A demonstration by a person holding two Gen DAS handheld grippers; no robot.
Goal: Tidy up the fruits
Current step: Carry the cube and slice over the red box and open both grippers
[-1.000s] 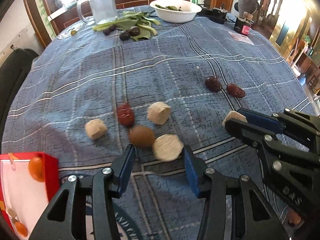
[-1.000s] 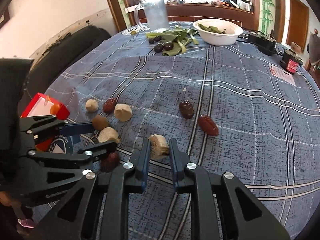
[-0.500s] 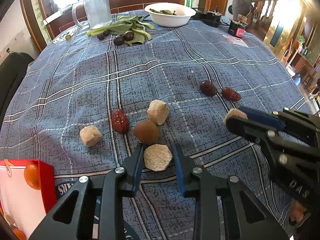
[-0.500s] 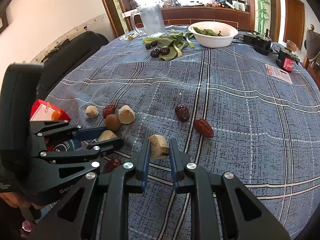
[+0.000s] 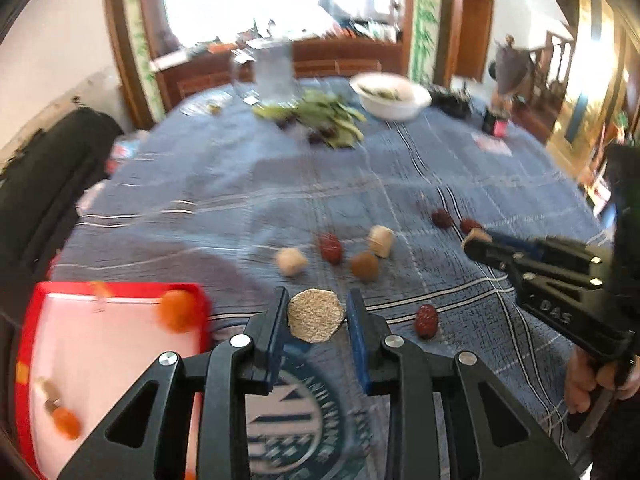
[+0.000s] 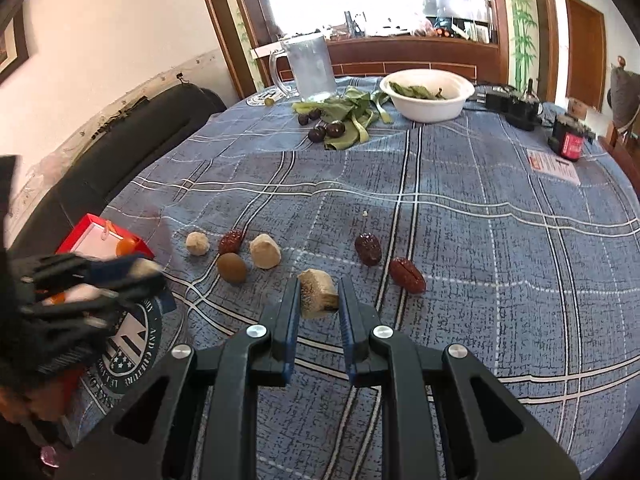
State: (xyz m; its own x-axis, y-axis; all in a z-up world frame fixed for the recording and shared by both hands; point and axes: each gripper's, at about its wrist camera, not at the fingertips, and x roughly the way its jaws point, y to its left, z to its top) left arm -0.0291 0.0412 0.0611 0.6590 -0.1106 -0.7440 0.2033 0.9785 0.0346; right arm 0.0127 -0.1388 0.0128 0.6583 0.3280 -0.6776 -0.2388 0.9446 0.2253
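My left gripper (image 5: 316,312) is shut on a pale cut fruit chunk (image 5: 316,315) and holds it lifted above the blue plaid cloth, beside a red box (image 5: 100,344) with small oranges (image 5: 176,310). My right gripper (image 6: 319,294) is shut on another pale chunk (image 6: 318,293), held above the table. On the cloth lie two more pale chunks (image 6: 264,251), a brown round fruit (image 6: 232,267) and several red dates (image 6: 407,274). The left gripper shows blurred at the left of the right wrist view (image 6: 120,276).
At the far side stand a glass mug (image 6: 310,66), a white bowl (image 6: 428,96) with greens, loose leaves with dark fruits (image 6: 332,128), and a small red-labelled jar (image 6: 568,142). A dark sofa (image 6: 132,148) lies past the table's left edge.
My left gripper closed on the pale chunk, lifted it and swung left toward the red box. My right gripper kept its chunk and rose slightly.
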